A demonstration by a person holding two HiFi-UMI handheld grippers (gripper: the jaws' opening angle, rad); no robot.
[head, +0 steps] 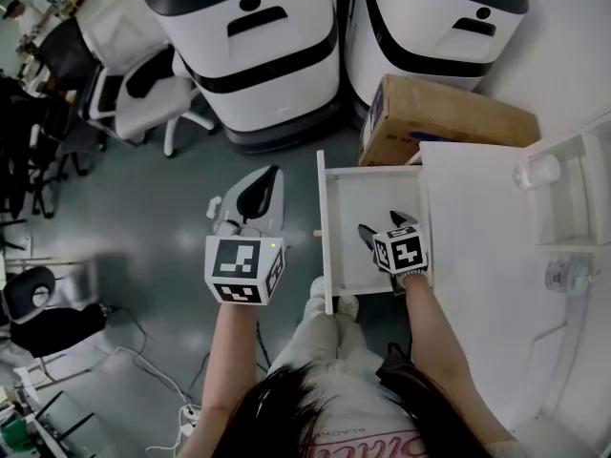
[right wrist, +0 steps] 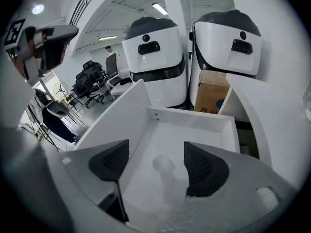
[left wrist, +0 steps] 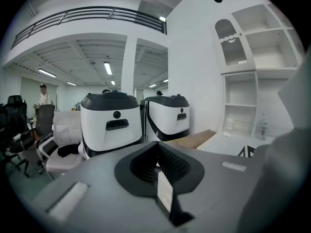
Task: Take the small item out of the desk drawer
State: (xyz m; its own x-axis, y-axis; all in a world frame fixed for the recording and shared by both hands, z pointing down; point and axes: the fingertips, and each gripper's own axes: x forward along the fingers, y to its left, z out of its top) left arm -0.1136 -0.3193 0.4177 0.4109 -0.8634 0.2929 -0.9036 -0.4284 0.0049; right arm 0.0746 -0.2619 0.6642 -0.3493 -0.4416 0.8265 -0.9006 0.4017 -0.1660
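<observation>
**Right gripper open around small item in drawer; left gripper shut, off to the side**

Head view, bottom centre: person's head and both forearms reaching up the frame.

The left gripper (head: 260, 194) is centre-left, over the grey floor (head: 143, 208). It is left of the drawer and apart from it. In the left gripper view (left wrist: 156, 152) the black jaws are pressed together with nothing between them.

The right gripper (head: 384, 227) is right of centre, down inside the open white desk drawer (head: 368, 194). In the right gripper view (right wrist: 158, 161) the jaws are wide apart.

The small pale translucent item (right wrist: 164, 165), with a rounded end, lies on the drawer floor at lower centre. It sits between the two black pads, with a gap on each side, not gripped. In the head view the item is hidden under the gripper.

The drawer (right wrist: 121, 115) sticks out to the left from the white worktop (head: 477, 256). Apart from the item and the gripper, only its bare white floor and walls show.

At the right edge of the head view a white shelf unit (head: 573, 189) stands on the worktop. A clear bottle (head: 539, 170) is beside it.

A brown cardboard box (head: 439, 117) is just beyond the drawer's far wall, upper right of centre.

Two white-and-black rounded machines (head: 253, 46) stand side by side across the top of the frame.

A white office chair (head: 143, 98) is at upper left, with darker chairs behind it.
</observation>
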